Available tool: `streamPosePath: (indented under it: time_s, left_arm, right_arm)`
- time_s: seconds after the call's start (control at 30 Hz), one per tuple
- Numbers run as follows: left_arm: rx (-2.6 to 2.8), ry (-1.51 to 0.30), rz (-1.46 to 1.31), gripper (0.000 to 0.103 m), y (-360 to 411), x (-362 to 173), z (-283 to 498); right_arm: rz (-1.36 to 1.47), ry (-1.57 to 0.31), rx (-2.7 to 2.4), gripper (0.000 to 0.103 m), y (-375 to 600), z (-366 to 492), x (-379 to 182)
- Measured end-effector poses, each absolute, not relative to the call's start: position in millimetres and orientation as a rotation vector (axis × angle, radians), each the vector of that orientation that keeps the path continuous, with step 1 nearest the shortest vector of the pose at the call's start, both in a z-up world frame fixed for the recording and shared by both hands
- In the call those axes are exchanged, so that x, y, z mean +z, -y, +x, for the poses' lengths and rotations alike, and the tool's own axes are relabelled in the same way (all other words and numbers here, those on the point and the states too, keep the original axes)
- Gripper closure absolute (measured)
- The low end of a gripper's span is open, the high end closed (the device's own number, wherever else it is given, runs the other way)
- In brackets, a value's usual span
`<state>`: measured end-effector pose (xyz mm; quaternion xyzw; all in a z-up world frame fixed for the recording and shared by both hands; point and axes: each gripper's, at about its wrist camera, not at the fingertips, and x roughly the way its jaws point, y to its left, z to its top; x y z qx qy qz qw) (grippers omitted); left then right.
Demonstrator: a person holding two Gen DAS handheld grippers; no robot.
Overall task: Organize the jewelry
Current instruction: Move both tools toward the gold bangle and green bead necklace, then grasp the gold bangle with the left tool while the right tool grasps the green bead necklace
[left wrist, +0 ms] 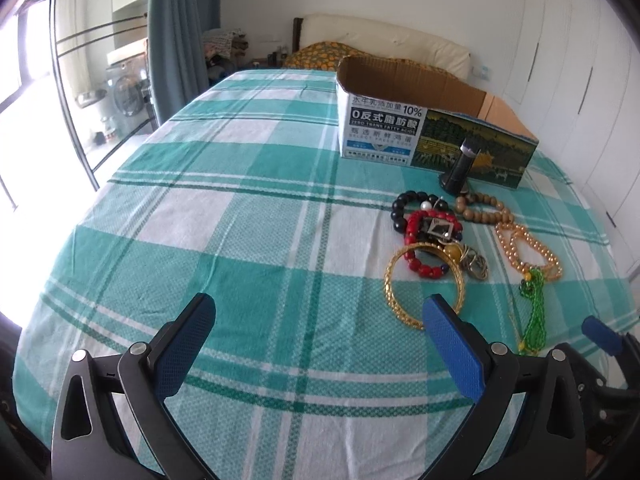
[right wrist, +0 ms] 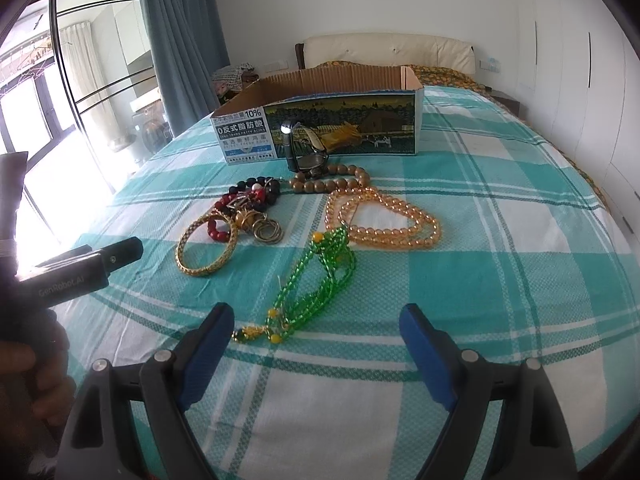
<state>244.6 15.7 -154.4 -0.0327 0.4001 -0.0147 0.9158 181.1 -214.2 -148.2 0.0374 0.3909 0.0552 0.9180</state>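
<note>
Jewelry lies in a loose pile on a green-and-white checked bedspread (left wrist: 248, 216). I see a gold bangle (left wrist: 390, 280) (right wrist: 206, 270), red and black bead bracelets (left wrist: 416, 232) (right wrist: 244, 196), brown wooden beads (left wrist: 480, 210) (right wrist: 332, 184), an amber bead necklace (left wrist: 524, 252) (right wrist: 384, 216) and a green bead necklace (left wrist: 534, 312) (right wrist: 316, 284). An open cardboard box (left wrist: 380, 128) (right wrist: 332, 120) stands behind them. A watch (right wrist: 308, 152) leans at the box front. My left gripper (left wrist: 320, 320) is open and empty, left of the pile. My right gripper (right wrist: 316, 332) is open and empty, just short of the green necklace.
A headboard and patterned pillow (right wrist: 440, 68) lie beyond the box. Glass doors and a blue curtain (left wrist: 176, 32) are at the left, white wardrobes (right wrist: 580, 60) at the right. The left gripper's body (right wrist: 76, 272) shows at the left in the right wrist view.
</note>
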Motion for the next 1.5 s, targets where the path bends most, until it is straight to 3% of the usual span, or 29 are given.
streamPosePath:
  time_s: [0.33, 1.03, 1.13, 1.17, 1.2, 1.23, 1.3, 1.37, 1.43, 1.5]
  left_arm:
    - [0.018, -0.965, 0.065, 0.0, 8.6, -190.6, 290.7]
    - [0.0, -0.98, -0.001, 0.0, 4.3, -193.8, 297.8]
    - [-0.009, -0.993, 0.003, 0.0, 5.5, -192.8, 298.0]
    - [-0.018, -0.998, 0.009, 0.002, 6.9, -192.1, 296.5]
    - [-0.03, -0.998, 0.012, 0.005, 8.7, -190.9, 294.2]
    - [-0.043, -0.992, 0.016, 0.015, 11.3, -188.8, 291.0]
    - [-0.071, -0.981, 0.028, 0.037, 18.7, -184.2, 285.2]
    - [-0.104, -0.976, 0.038, 0.072, 26.2, -180.9, 281.8]
    - [-0.133, -0.981, 0.031, 0.095, 30.6, -179.2, 280.7]
    - [-0.147, -0.989, 0.005, 0.098, 29.9, -177.7, 279.4]
  right_arm:
    - [-0.005, -0.917, 0.04, 0.016, 192.8, 231.6, -168.1]
    - [-0.052, -0.923, 0.019, 0.017, 189.2, 232.7, -173.7]
    - [-0.046, -0.909, 0.019, 0.027, 189.9, 230.7, -172.3]
    - [-0.045, -0.902, 0.017, 0.036, 190.9, 229.4, -171.6]
    - [-0.043, -0.898, 0.015, 0.042, 192.2, 229.5, -171.4]
    - [-0.043, -0.895, 0.015, 0.045, 193.8, 229.2, -171.1]
    - [-0.042, -0.886, 0.014, 0.063, 197.6, 229.2, -170.4]
    - [-0.03, -0.88, 0.018, 0.077, 202.7, 229.7, -170.0]
    - [0.001, -0.883, 0.043, 0.087, 210.1, 230.4, -169.2]
    - [0.052, -0.892, 0.075, 0.091, 219.5, 227.9, -166.6]
